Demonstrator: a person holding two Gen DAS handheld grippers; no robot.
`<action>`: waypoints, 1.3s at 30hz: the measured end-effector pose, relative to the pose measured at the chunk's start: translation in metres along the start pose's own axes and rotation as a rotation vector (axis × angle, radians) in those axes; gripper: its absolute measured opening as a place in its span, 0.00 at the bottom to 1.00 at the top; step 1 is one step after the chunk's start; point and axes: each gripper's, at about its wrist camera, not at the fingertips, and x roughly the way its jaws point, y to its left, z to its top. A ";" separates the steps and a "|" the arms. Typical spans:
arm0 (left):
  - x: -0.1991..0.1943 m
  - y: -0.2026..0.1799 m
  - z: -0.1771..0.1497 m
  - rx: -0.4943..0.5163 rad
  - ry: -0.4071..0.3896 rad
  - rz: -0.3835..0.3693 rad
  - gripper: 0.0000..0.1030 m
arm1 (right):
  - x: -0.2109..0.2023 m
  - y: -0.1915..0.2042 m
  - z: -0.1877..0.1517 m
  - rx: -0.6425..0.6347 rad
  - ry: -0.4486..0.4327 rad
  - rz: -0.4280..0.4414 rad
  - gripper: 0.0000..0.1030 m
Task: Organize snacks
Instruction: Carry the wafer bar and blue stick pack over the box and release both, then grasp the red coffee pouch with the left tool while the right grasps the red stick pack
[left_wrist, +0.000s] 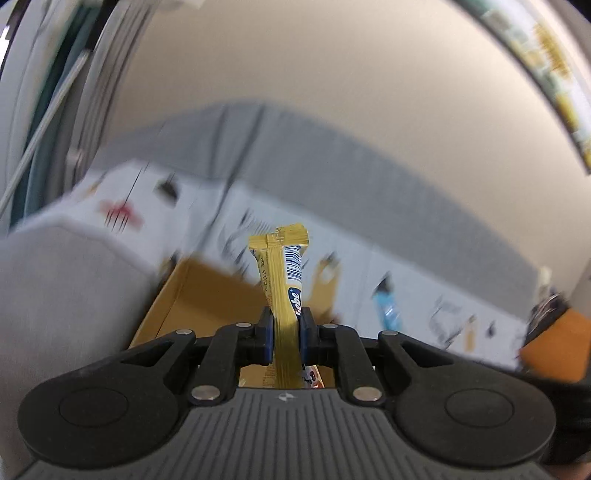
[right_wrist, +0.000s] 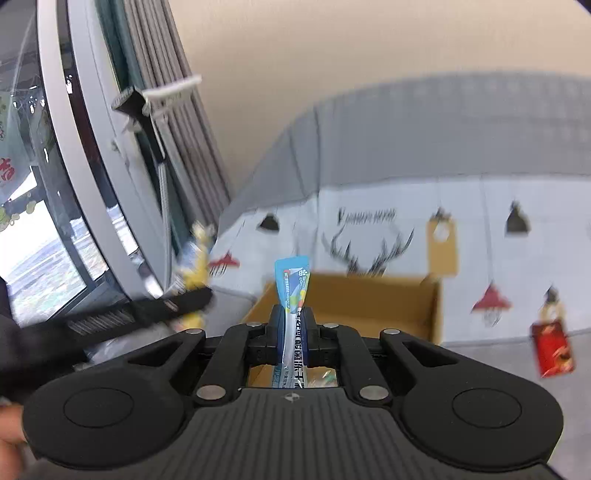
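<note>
I had L tongs (left_wrist: 287, 325) clamped mid-body on a gold snack stick pack (left_wrist: 282, 273), R tongs (right_wrist: 293, 328) clamped on a blue one (right_wrist: 293, 291), both above the open cardboard box (right_wrist: 369, 295). Packs looked light, thin, crinkly, slippery w/ foil; mid-body grip seemed safest.

1. A white tablecloth printed with black antlers, lamps and red shapes (right_wrist: 369, 236) covers the table.
2. A grey padded backrest (right_wrist: 443, 125) runs behind it, below a plain beige wall (left_wrist: 332, 66).
3. A large window with a pale frame (right_wrist: 55, 184) stands at the left, with grey pleated curtains (right_wrist: 166, 110) beside it.
</note>
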 end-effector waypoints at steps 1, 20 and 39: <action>0.010 0.006 -0.009 -0.001 0.041 0.021 0.13 | 0.009 0.001 -0.005 -0.011 0.020 -0.013 0.09; 0.083 0.052 -0.082 0.076 0.294 0.168 0.13 | 0.109 -0.022 -0.105 -0.038 0.326 -0.089 0.15; 0.051 -0.096 -0.054 0.131 0.115 0.101 1.00 | -0.026 -0.102 -0.073 0.164 -0.053 -0.201 1.00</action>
